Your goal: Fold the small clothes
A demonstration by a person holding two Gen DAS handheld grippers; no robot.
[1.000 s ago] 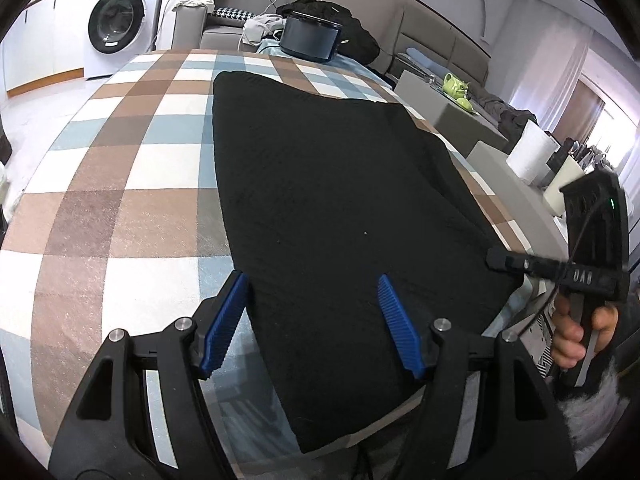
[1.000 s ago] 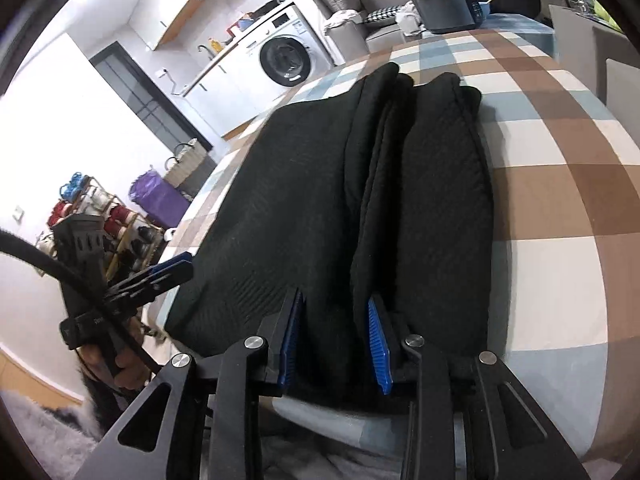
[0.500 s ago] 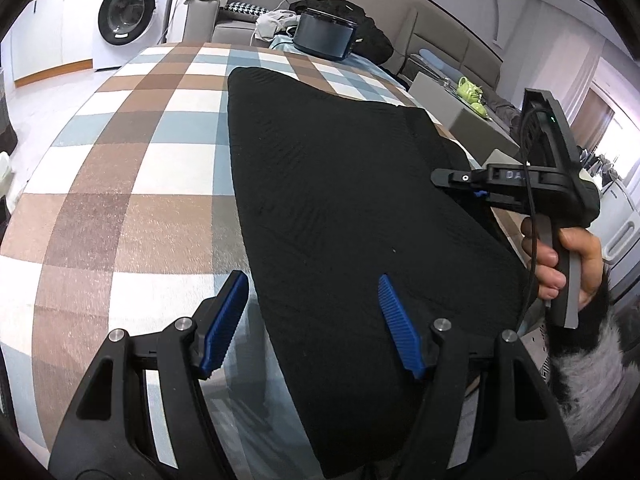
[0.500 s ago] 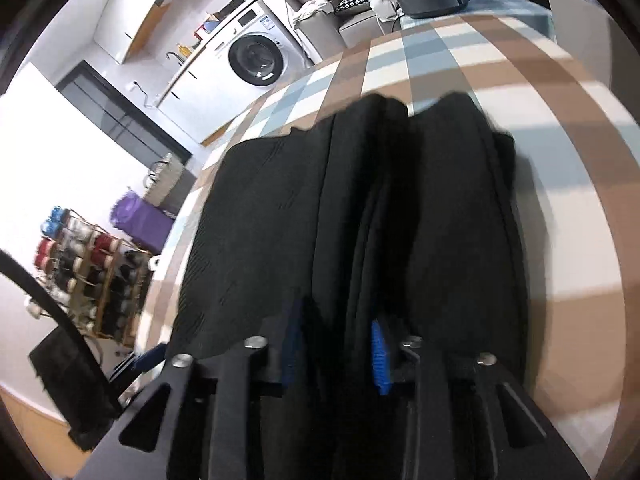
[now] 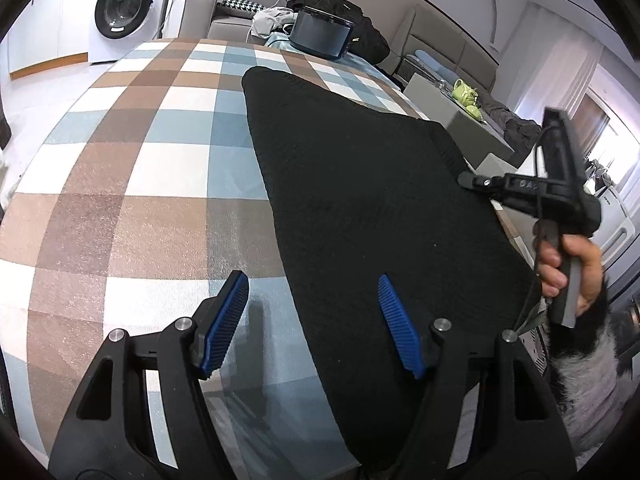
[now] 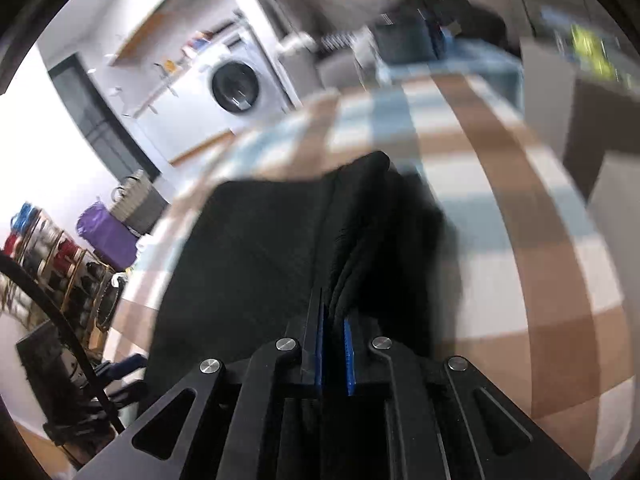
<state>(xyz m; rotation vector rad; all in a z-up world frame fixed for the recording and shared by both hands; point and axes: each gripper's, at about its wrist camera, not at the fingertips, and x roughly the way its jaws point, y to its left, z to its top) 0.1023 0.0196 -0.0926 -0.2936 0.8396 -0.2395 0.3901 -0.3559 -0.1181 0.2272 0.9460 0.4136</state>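
Since a second ago, the right claw [image 6: 333,354] has drawn its pads together on the gathered folds at the near edge of the black garment [image 5: 372,208] and has lifted them off the checked cloth [image 5: 132,184] of the tabletop. In the earlier right wrist view the pads stood apart astride that bunched edge; now only a thin ridge of knit shows between them, gripped. The background in that view is smeared (the hand is clearly in motion).

Left side: the left claw [image 5: 316,324] is unchanged. Its pads stand wide, hovering over the near left border of the garment, one pad above the checked cloth, the other above the black fabric. Nothing is held between them.

Centre: the garment lies spread along the tabletop, running from the near edge towards the far end, flat over most of its area.

Right side: in the left wrist view the person's hand [image 5: 568,276] carries the right tool raised at the garment's right edge.

Assessment: a fold appears to have begun, the right edge being taken up to carry over the flat body. The left claw is placed to take or steady the near border, and has not yet engaged.
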